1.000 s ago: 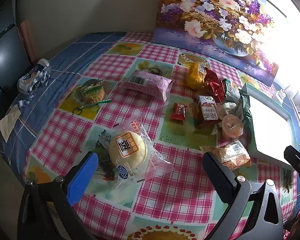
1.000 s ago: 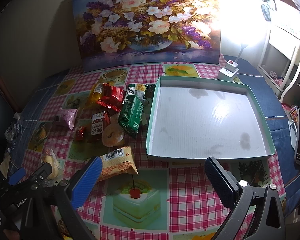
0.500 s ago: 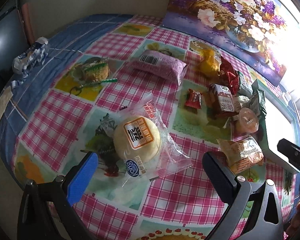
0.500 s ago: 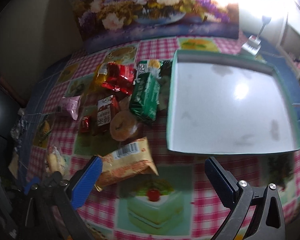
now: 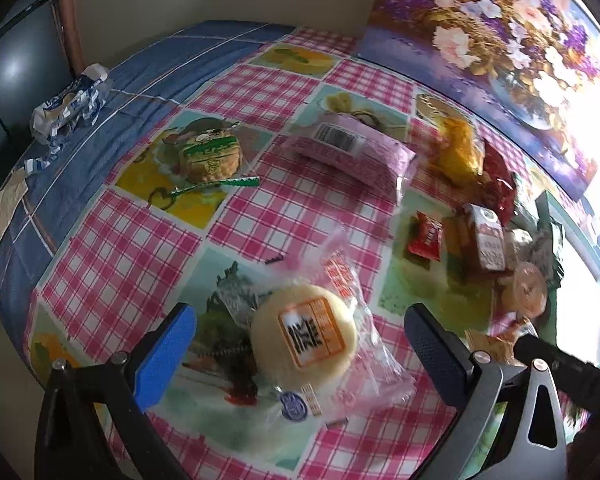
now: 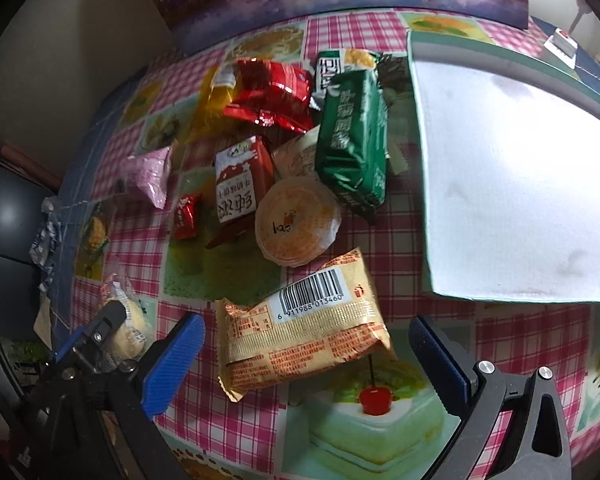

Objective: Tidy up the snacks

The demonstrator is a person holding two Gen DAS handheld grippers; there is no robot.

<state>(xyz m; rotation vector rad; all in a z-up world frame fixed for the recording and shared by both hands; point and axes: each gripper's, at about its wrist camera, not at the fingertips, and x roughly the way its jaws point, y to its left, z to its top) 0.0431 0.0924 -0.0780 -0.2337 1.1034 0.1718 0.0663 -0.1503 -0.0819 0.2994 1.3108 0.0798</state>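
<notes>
My left gripper (image 5: 300,340) is open, its fingers on either side of a round pale bun in clear wrap (image 5: 306,334) lying on the checked cloth. My right gripper (image 6: 306,344) is open around an orange-tan snack packet with a barcode (image 6: 304,332). Beyond that packet lie a round orange pastry (image 6: 298,222), a green packet (image 6: 354,140), a red-and-white packet (image 6: 240,182), red foil packets (image 6: 274,94) and a pink packet (image 6: 150,174). The white tray with a green rim (image 6: 420,184) lies to the right with nothing in it.
A round green-labelled cake (image 5: 210,154) and a green clip (image 5: 216,186) lie at the left of the cloth. A blue-white wrapper (image 5: 68,104) sits near the table's far left edge. A flower painting (image 5: 484,36) leans against the wall behind the snacks.
Both grippers have come down and forward. The bun now sits between my left fingers and the barcode packet between my right fingers. Neither has shut.
</notes>
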